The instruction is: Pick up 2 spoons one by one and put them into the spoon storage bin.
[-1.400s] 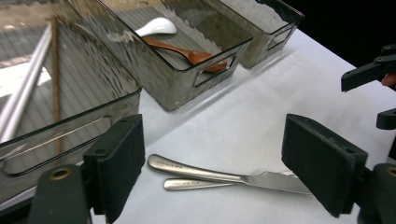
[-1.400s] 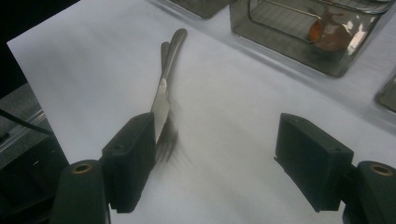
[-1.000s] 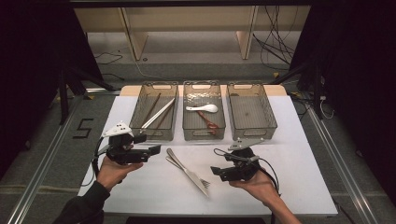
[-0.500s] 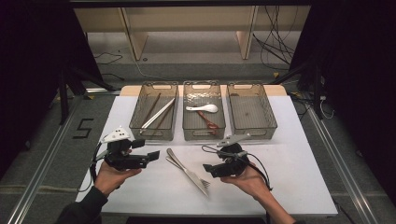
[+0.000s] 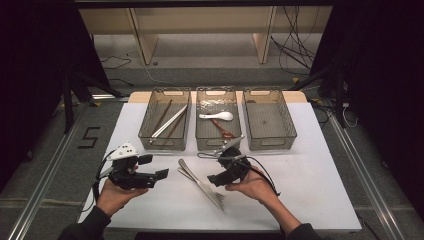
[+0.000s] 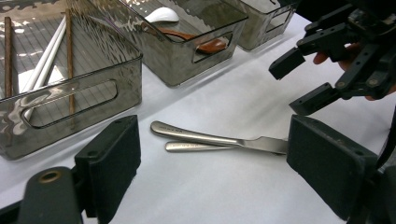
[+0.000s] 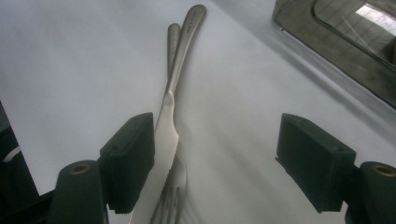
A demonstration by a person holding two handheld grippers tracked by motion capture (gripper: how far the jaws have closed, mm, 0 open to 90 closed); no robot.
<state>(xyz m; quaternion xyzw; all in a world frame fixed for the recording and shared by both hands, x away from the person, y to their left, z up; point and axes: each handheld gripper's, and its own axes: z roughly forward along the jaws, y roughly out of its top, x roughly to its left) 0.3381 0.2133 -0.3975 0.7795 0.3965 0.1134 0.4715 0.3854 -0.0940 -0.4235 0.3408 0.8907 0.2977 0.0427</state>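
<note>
I'm closing in on the knife [image 7: 169,126] and fork [image 7: 173,184], lying crossed on the white table [image 5: 310,170] before the bins. Right gripper [image 5: 216,179] gaping, empty (left gripper [image 5: 156,168] too). Next: straddle the knife, then pinch.

The right gripper [image 5: 216,178] has moved left across the desk [image 5: 320,190] toward the knife [image 5: 199,182] and fork [image 5: 206,192] lying together near the middle. A second ago it was held to the right of the cutlery, well apart from it; now it sits just beside the blade end, with the person's right hand [image 5: 250,186] following behind. In the right gripper view, its wide-apart jaws now point along the knife [image 7: 170,121] and fork [image 7: 173,186], with the knife's blade passing close by one jaw. The cable trailing from this gripper has shifted left with it.
</note>
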